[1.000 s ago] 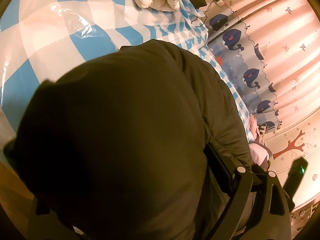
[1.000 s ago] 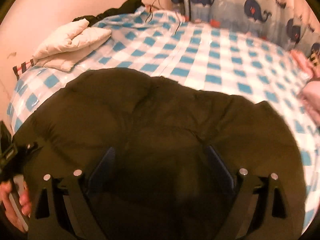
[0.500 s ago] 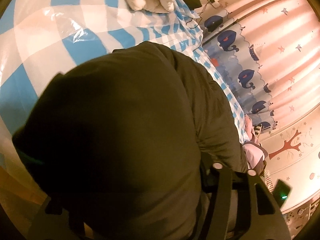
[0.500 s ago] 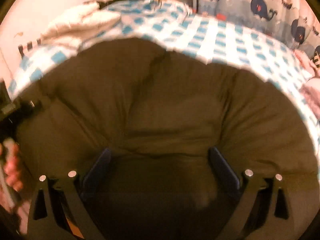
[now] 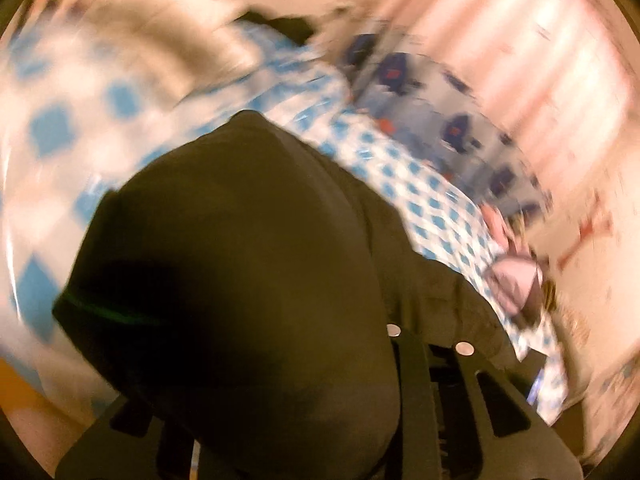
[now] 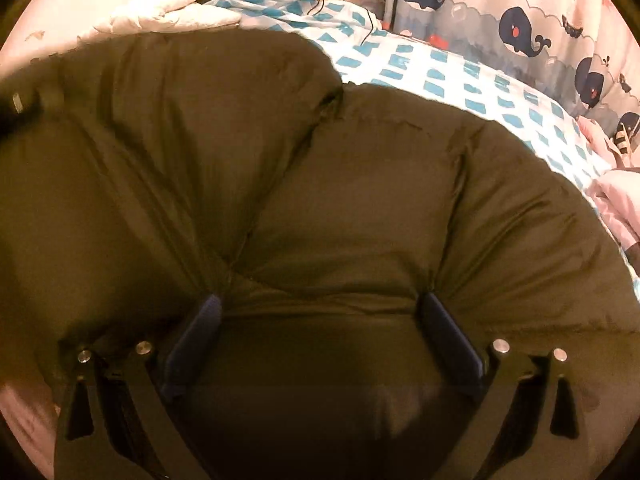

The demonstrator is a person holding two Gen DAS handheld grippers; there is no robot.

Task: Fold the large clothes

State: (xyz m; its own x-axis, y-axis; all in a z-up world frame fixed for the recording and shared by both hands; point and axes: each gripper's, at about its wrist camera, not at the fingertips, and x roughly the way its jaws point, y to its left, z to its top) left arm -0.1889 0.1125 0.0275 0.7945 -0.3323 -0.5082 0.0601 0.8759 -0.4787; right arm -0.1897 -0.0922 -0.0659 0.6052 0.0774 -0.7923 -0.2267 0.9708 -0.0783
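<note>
Right gripper (image 6: 318,320) straddles dark jacket (image 6: 360,208) — jaws wide.

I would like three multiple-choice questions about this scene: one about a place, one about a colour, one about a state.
1. Where does the dark puffy jacket lie?
A. on the bed with the blue-and-white checked cover
B. on a wooden chair
C. on a hanger

2. What colour are the whales on the curtain?
A. bright yellow
B. dark blue
C. green

3. How do the fingers of the right gripper stand?
A. shut, with nothing between them
B. wide apart, with jacket fabric between them
C. out of view

Answers:
1 A: the checked cover shows around the jacket's far edge.
2 B: each whale is dark blue with a red eye.
3 B: the right wrist view shows both fingers far apart and jacket bulging between them.
</note>
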